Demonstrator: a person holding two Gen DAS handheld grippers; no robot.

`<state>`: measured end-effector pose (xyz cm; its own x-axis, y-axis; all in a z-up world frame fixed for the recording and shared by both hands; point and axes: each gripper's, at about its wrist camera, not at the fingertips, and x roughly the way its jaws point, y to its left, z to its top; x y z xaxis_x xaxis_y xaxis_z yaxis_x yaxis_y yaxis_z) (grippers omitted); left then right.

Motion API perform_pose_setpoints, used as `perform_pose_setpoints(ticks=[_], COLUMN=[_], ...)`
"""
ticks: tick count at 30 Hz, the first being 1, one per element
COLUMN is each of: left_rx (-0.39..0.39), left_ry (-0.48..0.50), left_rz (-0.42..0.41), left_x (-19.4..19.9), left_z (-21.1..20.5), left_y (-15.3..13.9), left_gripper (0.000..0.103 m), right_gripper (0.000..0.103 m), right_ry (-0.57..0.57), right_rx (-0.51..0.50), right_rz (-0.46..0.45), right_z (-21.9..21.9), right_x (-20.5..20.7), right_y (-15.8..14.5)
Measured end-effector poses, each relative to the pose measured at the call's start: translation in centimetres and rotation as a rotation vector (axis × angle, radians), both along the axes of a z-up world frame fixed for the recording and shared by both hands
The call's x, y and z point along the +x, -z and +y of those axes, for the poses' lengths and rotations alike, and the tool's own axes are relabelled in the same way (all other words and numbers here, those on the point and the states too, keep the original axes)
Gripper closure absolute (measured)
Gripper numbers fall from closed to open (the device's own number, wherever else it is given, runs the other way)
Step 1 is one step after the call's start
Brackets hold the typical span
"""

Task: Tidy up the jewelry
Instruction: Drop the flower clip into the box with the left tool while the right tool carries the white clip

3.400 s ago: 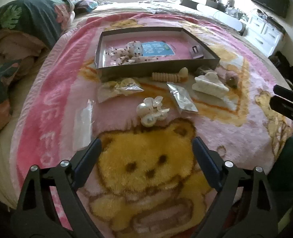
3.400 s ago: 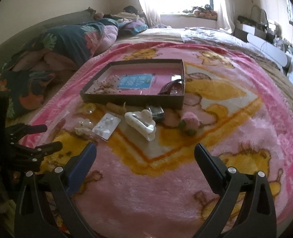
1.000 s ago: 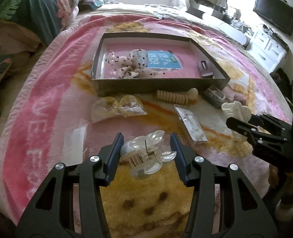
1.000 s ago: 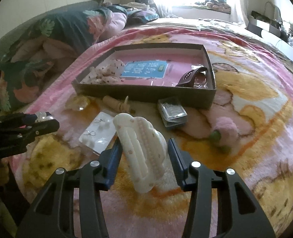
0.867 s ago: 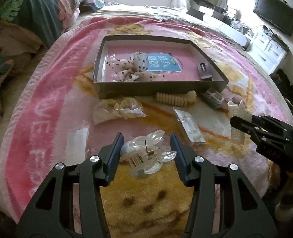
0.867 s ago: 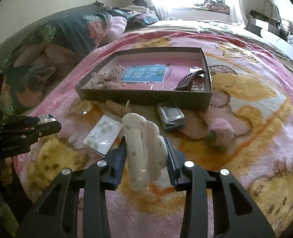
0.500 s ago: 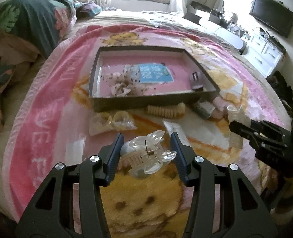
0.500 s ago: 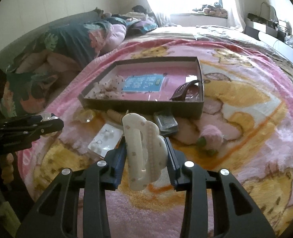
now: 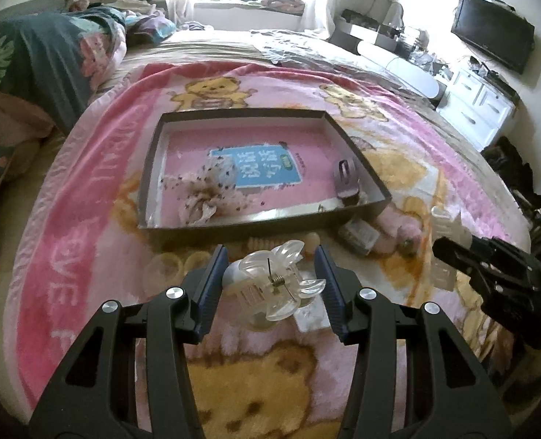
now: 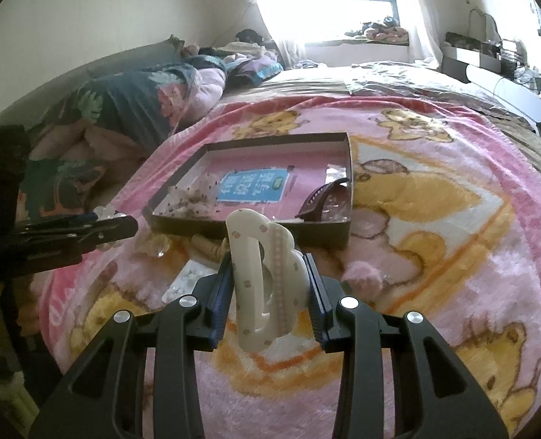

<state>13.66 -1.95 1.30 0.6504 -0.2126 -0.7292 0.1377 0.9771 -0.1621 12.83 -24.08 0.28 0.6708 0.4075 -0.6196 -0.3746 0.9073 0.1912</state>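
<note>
Clear plastic first: one transparent flower-shaped claw clip point(image 9: 272, 285) sits clamped between the pads of my left tongs point(image 9: 270, 289), held off the blanket. My right tongs point(image 10: 268, 292) are closed partway on one cream claw clip point(image 10: 263, 281), standing upright between the pads; I count two clips in hand, one per tongs. In the left view the cream clip point(image 9: 444, 245) and right tongs point(image 9: 489, 274) show at the right edge.

Beyond them lies one dark shallow box point(image 9: 266, 228) on the pink bear-print blanket point(image 9: 69, 256). Inside it I count three things: one speckled scrunchie point(image 9: 204, 194) at the near left, one blue printed card point(image 9: 266, 170) in the middle, and one dark hair clip point(image 9: 347, 181) against the right wall.

Between the box and my tongs, loose on the blanket, I make out one beige ribbed clip point(image 10: 206, 247) just in front of the box wall, one clear crinkled packet point(image 10: 155, 247) to its left, one flat white packet of small pieces point(image 10: 186, 280), one small clear case point(image 9: 358, 236) near the box's right corner, and one pink pom-pom point(image 10: 363, 274). Parts of these are hidden behind the clips.

The blanket covers one bed point(image 10: 398, 73); one floral quilt point(image 9: 40, 47) is heaped along its left side, and one dark television point(image 9: 493, 31) hangs on the right wall.
</note>
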Motion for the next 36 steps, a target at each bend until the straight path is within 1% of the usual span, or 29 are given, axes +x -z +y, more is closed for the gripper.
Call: perform_pose_setpoints(ticks=[11,16,23,31,36], left_rx=[0.004,0.005,0.035,0.021,0.024], left_ry=[0.014,0.017,0.018,0.025,0.047], left_rz=[-0.026,-0.029,-0.011,0.021,0.034], left_x=[3.3,4.7,7.0,9.9,11.8], left_z=[-0.7,-0.7,-1.1,-1.6,-2.3], left_y=[-1.4,-1.6,-0.8,0.1,0.5], left_gripper=[0.063,0.063,0.062,0.063,0.063], right_gripper=[0.068,0.068,0.068,0.068,0.068], right_ry=[0.013,0.017,0.025,0.033,0.029], right_rx=[0.002,-0.003,-0.033,-0.036,-0.051], right_rz=[-0.022,-0.038,-0.062,-0.056,-0.067], right_z=[-0.4,-0.5,-0.6,-0.8,-0.4], right_x=[1.7,2.9,5.4,8.3,10.2], right_y=[-1.7,-2.6,-3.7,-3.8,-4.2])
